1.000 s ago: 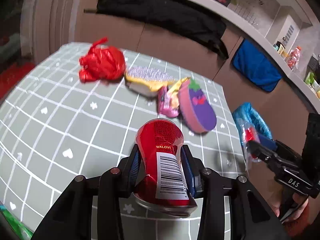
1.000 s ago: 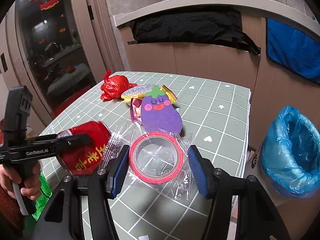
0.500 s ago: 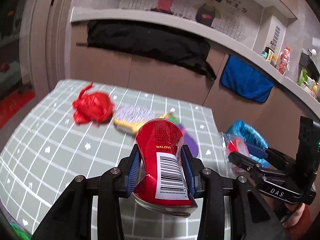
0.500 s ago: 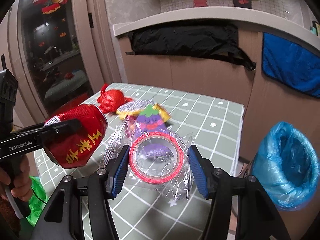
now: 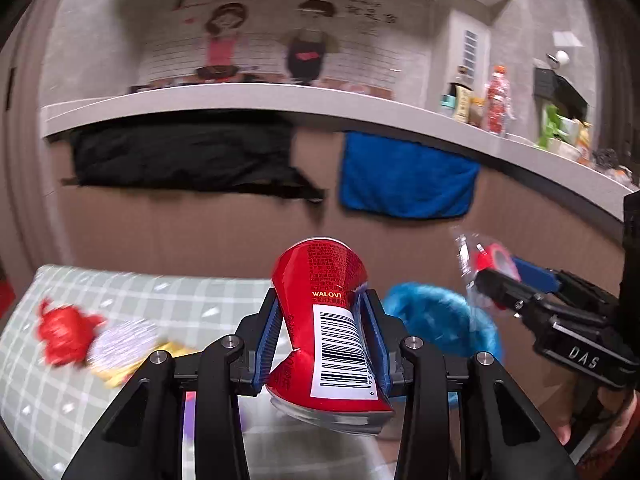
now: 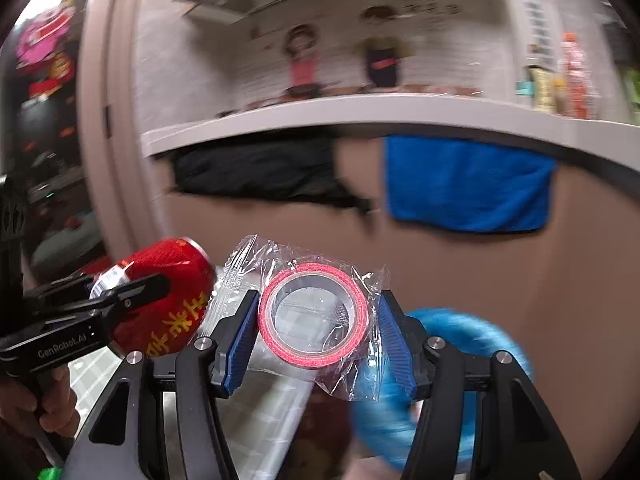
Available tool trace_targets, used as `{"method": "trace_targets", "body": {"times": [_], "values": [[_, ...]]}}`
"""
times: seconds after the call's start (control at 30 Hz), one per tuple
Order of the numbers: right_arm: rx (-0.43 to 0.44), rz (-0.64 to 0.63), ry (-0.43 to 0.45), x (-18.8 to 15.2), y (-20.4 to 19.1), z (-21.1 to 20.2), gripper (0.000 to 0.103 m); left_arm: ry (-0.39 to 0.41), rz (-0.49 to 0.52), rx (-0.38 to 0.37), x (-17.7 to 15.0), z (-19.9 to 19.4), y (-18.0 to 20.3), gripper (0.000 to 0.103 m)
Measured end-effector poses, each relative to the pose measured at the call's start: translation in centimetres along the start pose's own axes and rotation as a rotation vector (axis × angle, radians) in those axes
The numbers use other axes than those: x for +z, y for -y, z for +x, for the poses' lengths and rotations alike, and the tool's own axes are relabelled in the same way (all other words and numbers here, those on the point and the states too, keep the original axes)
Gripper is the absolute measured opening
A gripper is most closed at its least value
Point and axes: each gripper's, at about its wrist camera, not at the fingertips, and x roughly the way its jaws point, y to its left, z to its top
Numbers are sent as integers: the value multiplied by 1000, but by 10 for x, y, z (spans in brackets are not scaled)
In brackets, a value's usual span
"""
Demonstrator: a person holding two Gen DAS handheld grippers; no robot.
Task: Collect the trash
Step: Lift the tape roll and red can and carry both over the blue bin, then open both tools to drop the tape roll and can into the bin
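My left gripper (image 5: 322,334) is shut on a dented red drink can (image 5: 320,300) and holds it up in the air; the can also shows in the right wrist view (image 6: 168,296). My right gripper (image 6: 314,328) is shut on a red tape roll in a clear plastic wrapper (image 6: 314,314), also held up; the tape roll shows at the right of the left wrist view (image 5: 494,260). A bin lined with a blue bag (image 5: 440,320) stands beyond the table's right edge, below both grippers; it also shows in the right wrist view (image 6: 472,344).
On the green checked table (image 5: 120,296) lie a crumpled red bag (image 5: 64,334), a hairbrush (image 5: 124,342) and a yellow wrapper (image 5: 140,368). Behind is a brown counter front with a black cloth (image 5: 180,160) and a blue towel (image 5: 404,176).
Both grippers have risen and tilted up with their loads and swung right toward the blue bin. The table has dropped low in both views.
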Motion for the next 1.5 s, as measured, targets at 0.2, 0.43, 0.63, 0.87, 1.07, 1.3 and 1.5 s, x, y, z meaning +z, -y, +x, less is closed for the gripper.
{"method": "trace_targets", "body": {"times": [0.2, 0.43, 0.63, 0.87, 1.07, 1.3, 1.5], "values": [[-132, 95, 25, -1, 80, -13, 55, -19, 57, -86, 13, 52, 63, 41], [-198, 178, 4, -19, 131, -7, 55, -44, 72, -135, 8, 92, 100, 41], [-196, 209, -36, -33, 147, 14, 55, -103, 86, -126, -8, 117, 110, 41], [-182, 221, -57, -40, 152, 32, 55, -134, 73, -114, -17, 133, 109, 41], [-181, 222, -85, -45, 154, 46, 55, -159, 65, -116, -23, 147, 109, 41], [-189, 234, -115, -50, 160, 63, 55, -176, 54, -118, -24, 161, 105, 41], [-200, 235, -151, -57, 162, 76, 55, -211, 27, -122, -25, 179, 101, 41]]}}
